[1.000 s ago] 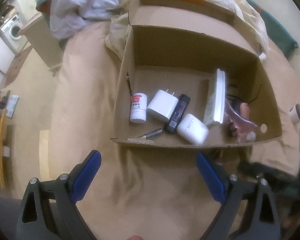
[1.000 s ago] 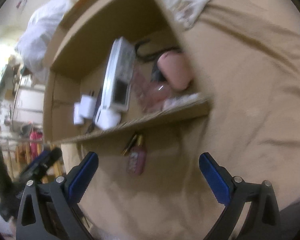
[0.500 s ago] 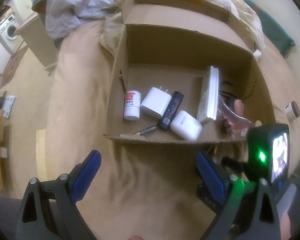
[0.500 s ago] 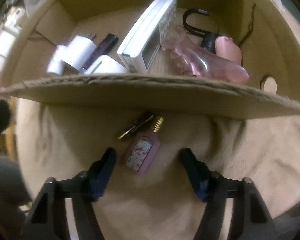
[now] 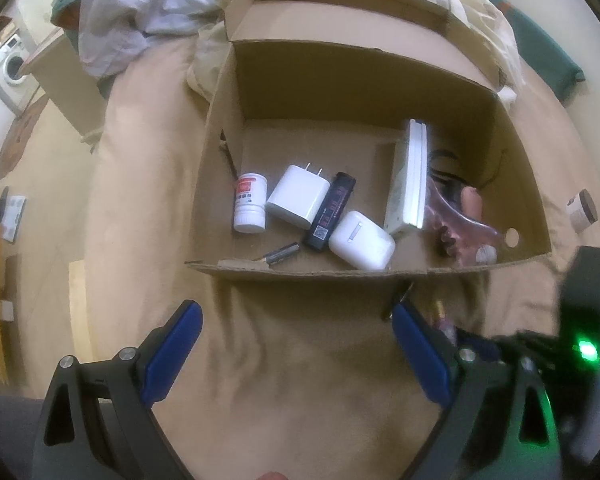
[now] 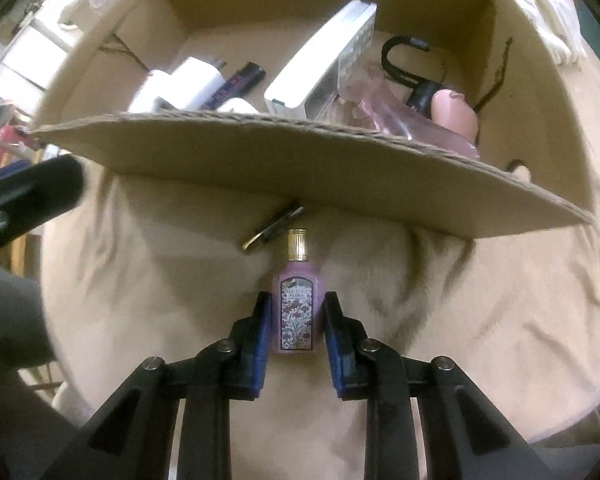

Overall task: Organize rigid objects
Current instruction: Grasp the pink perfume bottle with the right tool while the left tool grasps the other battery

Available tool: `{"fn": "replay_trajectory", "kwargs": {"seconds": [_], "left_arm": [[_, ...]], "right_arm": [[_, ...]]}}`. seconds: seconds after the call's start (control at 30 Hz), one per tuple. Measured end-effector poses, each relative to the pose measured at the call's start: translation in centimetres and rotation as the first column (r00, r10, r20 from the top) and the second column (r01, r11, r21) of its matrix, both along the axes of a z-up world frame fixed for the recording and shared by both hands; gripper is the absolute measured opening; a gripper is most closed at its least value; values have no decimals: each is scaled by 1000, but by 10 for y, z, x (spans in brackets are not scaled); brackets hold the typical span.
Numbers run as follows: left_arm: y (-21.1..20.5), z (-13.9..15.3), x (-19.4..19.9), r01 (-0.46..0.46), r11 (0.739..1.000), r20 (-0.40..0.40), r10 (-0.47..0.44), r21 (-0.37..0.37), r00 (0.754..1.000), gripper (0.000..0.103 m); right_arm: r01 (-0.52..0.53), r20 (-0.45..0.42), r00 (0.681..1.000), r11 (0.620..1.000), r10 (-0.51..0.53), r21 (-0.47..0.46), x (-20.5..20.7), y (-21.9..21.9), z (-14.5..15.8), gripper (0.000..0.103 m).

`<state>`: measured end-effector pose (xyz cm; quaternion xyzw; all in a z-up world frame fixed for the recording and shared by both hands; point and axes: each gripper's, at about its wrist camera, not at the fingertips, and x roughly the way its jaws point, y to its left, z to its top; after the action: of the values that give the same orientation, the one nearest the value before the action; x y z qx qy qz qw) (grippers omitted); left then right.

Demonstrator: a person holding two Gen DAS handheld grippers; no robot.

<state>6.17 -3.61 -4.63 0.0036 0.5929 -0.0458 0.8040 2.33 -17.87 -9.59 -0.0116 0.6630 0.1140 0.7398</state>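
1. Closing jaws of the right gripper [image 6: 294,320] have the small pink glass perfume bottle with a gold cap [image 6: 297,304] between their blue pads; the pads look to be touching its two sides, low in the centre of the right wrist view.
2. That gripper points down at the beige bedsheet [image 6: 480,320], and the bottle lies flat on it with the cap toward the open brown cardboard box [image 6: 300,152].
3. A thin dark pen-like stick [image 6: 274,226] lies just beside the cap, partly under the front flap of the box.
4. The left gripper [image 5: 296,344] points steeply down, with its jaws wide apart and only bare sheet between them, at the bottom of the left wrist view.
5. Inside the box, in the centre of that view, lie a white pill bottle with a red label [image 5: 250,208], a white square plug charger [image 5: 298,196], a black lighter [image 5: 330,210], a white earbud case [image 5: 362,240] and a long white flat device [image 5: 410,178].
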Motion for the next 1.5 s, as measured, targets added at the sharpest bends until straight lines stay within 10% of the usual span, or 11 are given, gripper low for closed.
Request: {"fn": "replay_trajectory", "kwargs": {"seconds": [0.63,1.13,1.27,1.5], "left_arm": [[-62,-47,-15,231,964,-39,-228,129,973,93],[-119,-93,15,287,956,-134,-276,63,952,49],[-114,-92,19,278,958,-126,-269,66,955,10],[-90,-85,11,260,963,-139,-249,66,958,9]], "right_arm": [[195,106,969,952,-225,237,-22,-88,44,27],[312,93,932,905,-351,291,-11,-126,40,27],[292,99,938,911,-332,291,-10,-121,41,27],[285,100,941,917,-323,278,-9,-118,39,27]]}}
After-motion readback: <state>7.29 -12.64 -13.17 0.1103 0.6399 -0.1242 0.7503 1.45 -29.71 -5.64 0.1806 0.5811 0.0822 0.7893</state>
